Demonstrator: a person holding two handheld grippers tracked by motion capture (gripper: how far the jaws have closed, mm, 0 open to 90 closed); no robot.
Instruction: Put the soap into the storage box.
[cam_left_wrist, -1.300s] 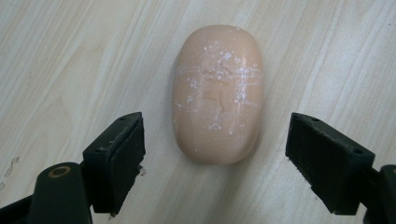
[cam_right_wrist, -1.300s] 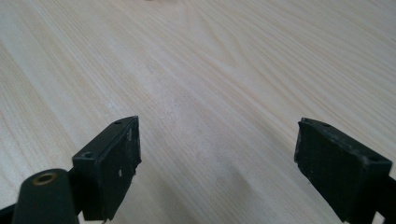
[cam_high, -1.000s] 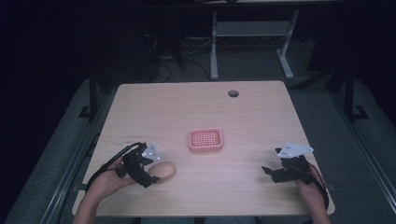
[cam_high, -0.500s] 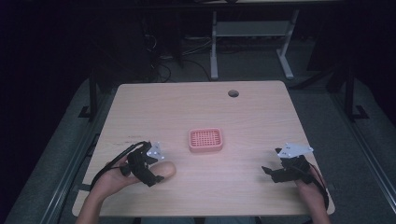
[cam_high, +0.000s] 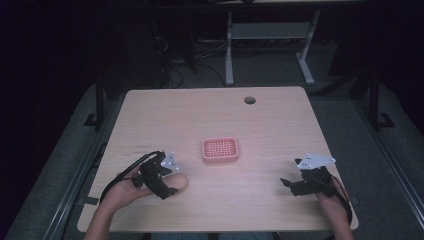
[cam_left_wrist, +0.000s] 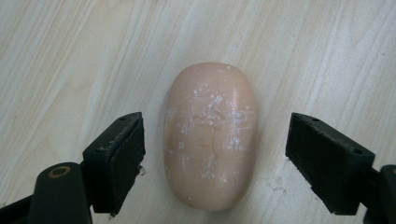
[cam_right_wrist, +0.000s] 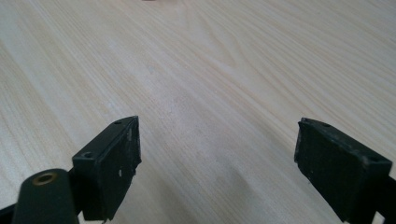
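Two grippers, nothing gripped yet: we straddle the soap (cam_left_wrist: 210, 137) near the table's (cam_high: 210, 107) front-left corner with the left gripper (cam_left_wrist: 215, 154), jaws released. Our right gripper (cam_right_wrist: 217, 161) idles, parted. The dish (cam_high: 220, 150) sits mid-table, likely the destination.

Each hand holds a black gripper: the left gripper (cam_high: 169, 186) and the right gripper (cam_high: 289, 185) each carry a pale grey three-cornered plate on top and trail a thin black cable along a bare forearm. Their jaws are flat, blocky black pads with small holes; a brass-ringed screw sits at the left jaw's base.
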